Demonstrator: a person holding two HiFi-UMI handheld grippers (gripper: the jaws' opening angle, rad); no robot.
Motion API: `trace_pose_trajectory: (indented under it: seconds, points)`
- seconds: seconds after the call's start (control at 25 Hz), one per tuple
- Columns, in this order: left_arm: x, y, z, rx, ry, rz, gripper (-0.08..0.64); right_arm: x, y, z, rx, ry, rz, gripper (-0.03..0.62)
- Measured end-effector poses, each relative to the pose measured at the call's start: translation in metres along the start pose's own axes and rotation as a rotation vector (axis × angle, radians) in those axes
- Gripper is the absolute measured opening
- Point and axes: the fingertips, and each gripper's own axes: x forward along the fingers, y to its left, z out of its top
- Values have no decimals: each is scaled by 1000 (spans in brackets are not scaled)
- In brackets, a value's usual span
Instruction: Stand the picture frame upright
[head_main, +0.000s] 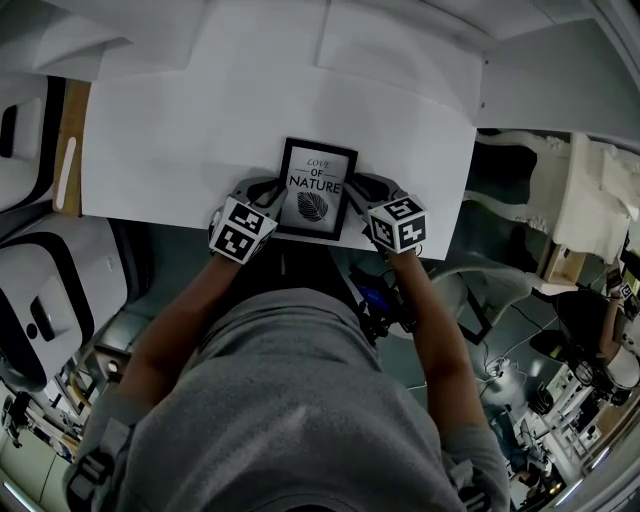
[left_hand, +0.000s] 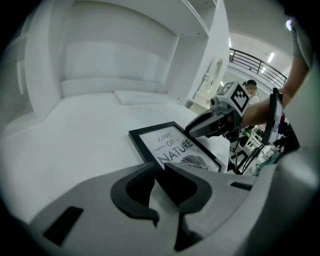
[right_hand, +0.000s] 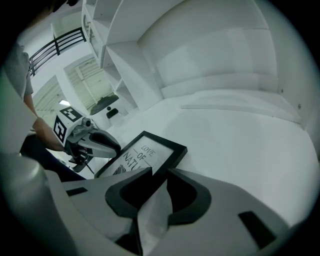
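Observation:
A black picture frame (head_main: 316, 190) with a "LOVE OF NATURE" leaf print lies face up on the white table (head_main: 180, 150), close to its near edge. My left gripper (head_main: 272, 200) clamps the frame's left edge, my right gripper (head_main: 358, 205) its right edge. In the left gripper view the frame (left_hand: 172, 145) runs into the gap between the jaws of my left gripper (left_hand: 159, 172), with the right gripper (left_hand: 215, 122) beyond. The right gripper view shows the frame (right_hand: 145, 152) passing between the jaws of my right gripper (right_hand: 159, 175), and the left gripper (right_hand: 95, 142) opposite.
A white wall and a low ledge (left_hand: 140, 95) rise behind the table. The table's near edge (head_main: 150, 218) runs just under the grippers. White rounded furniture (head_main: 40, 290) stands at the left; chairs and cluttered gear (head_main: 560, 370) lie to the right.

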Motion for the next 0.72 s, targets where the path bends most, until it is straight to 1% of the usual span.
trace_pose_trajectory:
  seconds: [0.12,0.24,0.28,0.4,0.56,0.72]
  points:
    - [0,1,0,-15,13,-11,60,0,0,0,21,1,15,106]
    - [-1,4,2,-28,5,5,58,0,-2,0,77,-13,37,106]
    - [-1,5,4,-32,-5,11,60,0,-2,1,81,-26,36,106]
    - [4,9,10,-33,-19,20,60,2,-1,3,48,-46,14,109]
    - [9,11,16,-51,-24,44,61,1,-3,-1,120,-36,0,110]
    - [9,16,21,-72,-32,64,108,1,-1,-3,160,-22,-9,112]
